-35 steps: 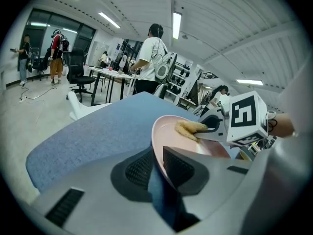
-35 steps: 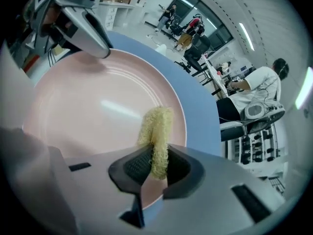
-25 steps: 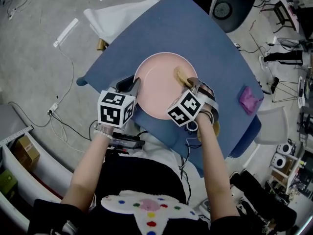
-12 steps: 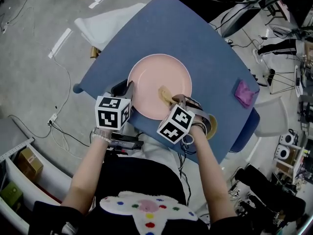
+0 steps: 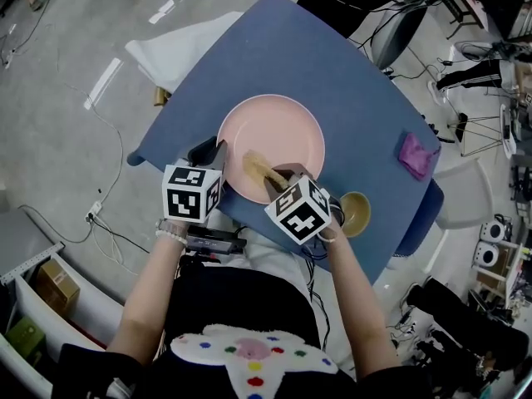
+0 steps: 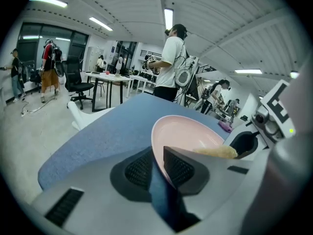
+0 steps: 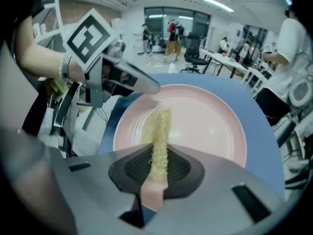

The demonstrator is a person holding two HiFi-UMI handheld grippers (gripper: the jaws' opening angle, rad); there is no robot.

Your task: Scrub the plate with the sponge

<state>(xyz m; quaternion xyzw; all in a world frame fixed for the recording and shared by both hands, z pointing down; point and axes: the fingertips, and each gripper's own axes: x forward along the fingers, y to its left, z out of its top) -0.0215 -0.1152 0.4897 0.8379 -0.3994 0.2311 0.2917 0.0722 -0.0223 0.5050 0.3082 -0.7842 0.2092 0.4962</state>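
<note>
A pink plate (image 5: 283, 135) lies on the blue table (image 5: 316, 56). My left gripper (image 5: 219, 153) is shut on the plate's near-left rim; in the left gripper view the rim (image 6: 159, 146) runs between the ribbed pads of that gripper (image 6: 157, 159). My right gripper (image 5: 279, 176) is shut on a thin yellow sponge (image 5: 258, 169), which lies against the plate's near-left part. The right gripper view shows the sponge (image 7: 160, 129) standing edge-on out of the right gripper (image 7: 157, 156) over the plate (image 7: 200, 116), with the left gripper (image 7: 131, 80) at the far rim.
A small tan bowl (image 5: 355, 213) sits by the table's near edge, right of my right hand. A purple cloth (image 5: 416, 156) lies at the table's right corner. A white cloth-covered chair (image 5: 179, 44) stands at the far left. People stand in the background (image 6: 168, 62).
My right gripper has dragged the sponge leftwards across the plate, from its right side to its near-left part, uncovering the tan bowl. The left gripper has kept its hold on the rim.
</note>
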